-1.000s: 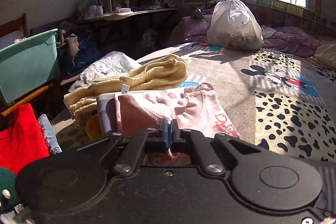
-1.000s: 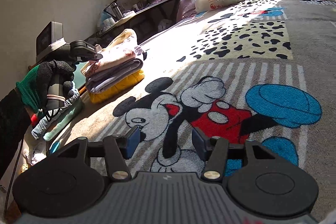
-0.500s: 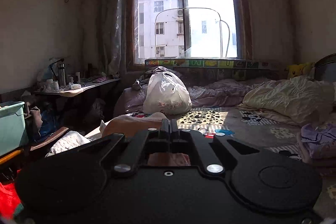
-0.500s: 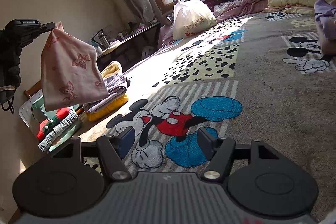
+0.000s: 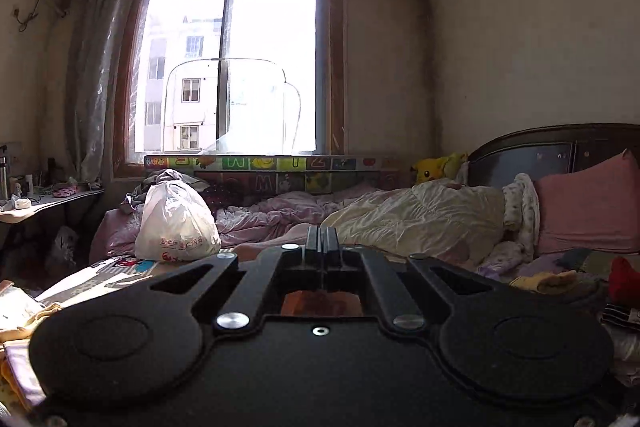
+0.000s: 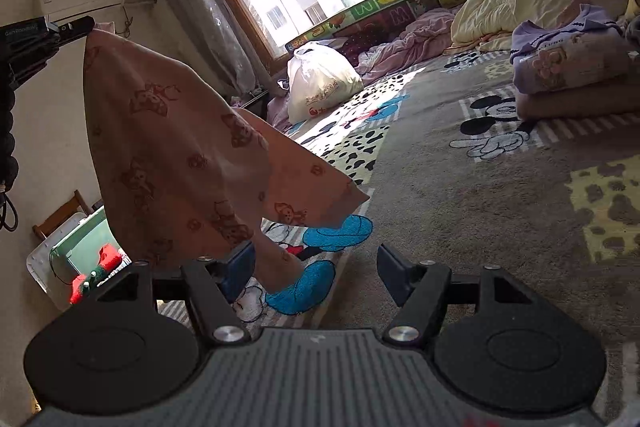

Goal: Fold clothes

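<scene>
Pink printed fabric, the pink garment (image 6: 192, 163), hangs in the air from one pinched corner. The left gripper (image 6: 82, 25) is clenched on that corner at the upper left of the right wrist view. In the left wrist view the left gripper (image 5: 322, 245) shows its two pads pressed together, with a strip of the cloth visible just beneath them.

Landmark for all positions: the right gripper (image 6: 316, 267).

- Garment position: above and to the left of the right gripper. The cloth hangs clear of the cartoon-print bed cover (image 6: 460, 187).
- Long axis: near vertical, running from the pinched top corner down to a narrow tail. That tail ends just beside the inner face of the right gripper's left finger (image 6: 238, 269). Whether it touches the pad cannot be told.
- Free corner: a second corner flares out to the right, above the gap of the right gripper.
- Right gripper state: released, jaws standing well apart and empty. No cloth is pressed between the pads.

Judgement: the right gripper is the nearer free tool. The coming move likely calls for a short shift up and to the left to catch a lower edge, so that the garment can be spread flat on the bed cover.

Risk: a swinging tail may slip past the pads before they meet.
</scene>
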The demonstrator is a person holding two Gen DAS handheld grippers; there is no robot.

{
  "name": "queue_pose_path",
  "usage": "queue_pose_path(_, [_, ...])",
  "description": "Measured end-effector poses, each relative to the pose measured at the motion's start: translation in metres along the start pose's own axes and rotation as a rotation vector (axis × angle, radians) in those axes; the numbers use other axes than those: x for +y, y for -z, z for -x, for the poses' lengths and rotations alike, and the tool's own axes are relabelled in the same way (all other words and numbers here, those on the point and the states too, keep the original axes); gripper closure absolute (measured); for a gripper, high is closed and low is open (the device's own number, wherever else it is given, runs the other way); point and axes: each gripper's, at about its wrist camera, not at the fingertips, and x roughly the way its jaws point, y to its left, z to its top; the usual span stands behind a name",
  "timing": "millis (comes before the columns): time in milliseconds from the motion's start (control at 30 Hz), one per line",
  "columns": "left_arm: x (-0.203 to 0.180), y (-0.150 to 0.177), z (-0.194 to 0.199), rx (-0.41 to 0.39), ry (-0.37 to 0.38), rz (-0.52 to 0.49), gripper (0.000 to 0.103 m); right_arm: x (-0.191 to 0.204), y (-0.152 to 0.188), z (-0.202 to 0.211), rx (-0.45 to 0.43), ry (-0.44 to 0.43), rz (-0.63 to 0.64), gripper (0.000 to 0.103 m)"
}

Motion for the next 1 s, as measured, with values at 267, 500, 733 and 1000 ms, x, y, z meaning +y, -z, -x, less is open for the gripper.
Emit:
queue_pose_path(267, [-0.034,0.028,0.013,0.055,0.125,0.006,0.103,-0.027,-0.002,0.02,-0.045,0.025,-0.042,0.036])
queue_pose_path(500, [-0.051,0.106,0.037,0.253,0.131,-0.022,0.103,-0.04,0.001,0.029,-0.059,0.007,-0.058,0.036])
queue_pose_path(733, [-0.053,0.177,0.065,0.485,0.138,0.003,0.103,-0.034,0.009,0.022,-0.03,-0.015,-0.009,0.036])
queue_pose_path(1000, [-0.045,0.186,0.107,0.54,0.162,0.055,0.053,-0.019,0.024,-0.001,0.058,-0.038,0.024,0.042])
